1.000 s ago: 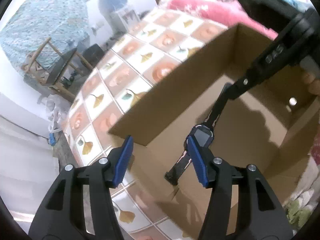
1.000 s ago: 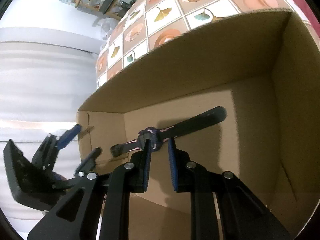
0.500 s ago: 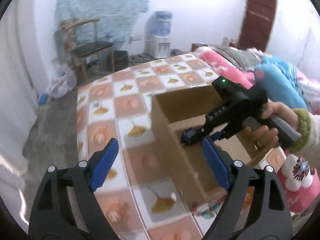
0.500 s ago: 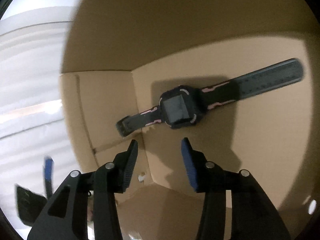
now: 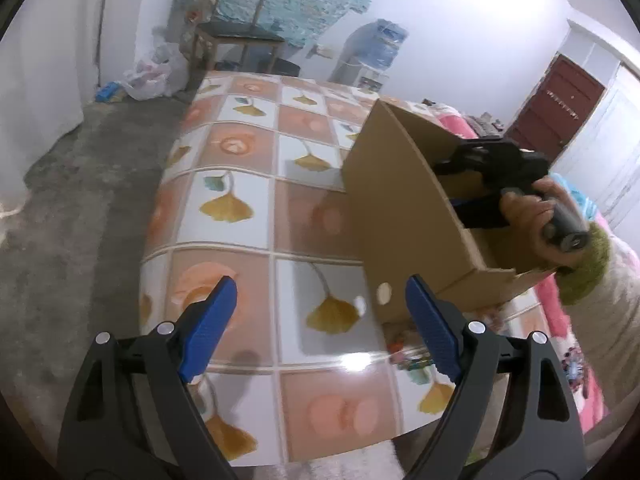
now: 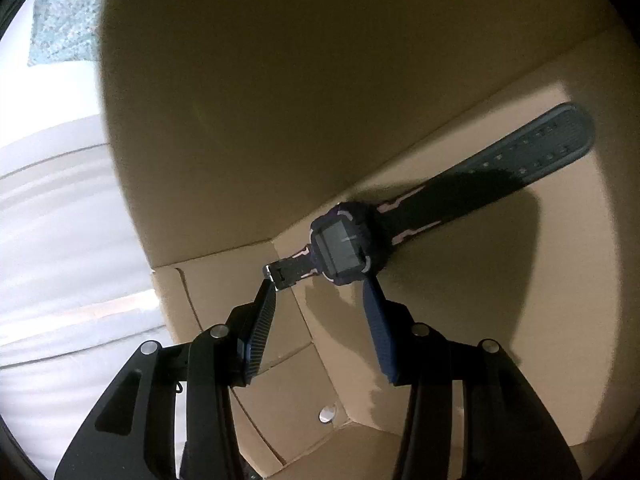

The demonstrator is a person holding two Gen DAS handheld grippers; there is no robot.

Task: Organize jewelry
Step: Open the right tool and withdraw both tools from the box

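Observation:
A dark wristwatch (image 6: 344, 246) with a square face and pink-trimmed strap lies flat on the floor of a brown cardboard box (image 6: 280, 80). My right gripper (image 6: 320, 292) is open and empty inside the box, its fingertips just short of the watch. My left gripper (image 5: 320, 316) is open and empty over the patterned tabletop (image 5: 240, 208), to the left of the box (image 5: 400, 216). In the left wrist view the right gripper's black body (image 5: 492, 160) reaches into the box, held by a hand (image 5: 540, 212).
Small colourful jewelry pieces (image 5: 408, 356) lie on the table beside the box's near corner. A chair (image 5: 236, 36), a water dispenser (image 5: 376, 52) and plastic bags (image 5: 152, 76) stand beyond the table's far end. The table's near edge is just below my left gripper.
My right gripper let go of the watch in the box and opened; the watch now lies on the box floor. My left gripper drew back out of the box and opened wider.

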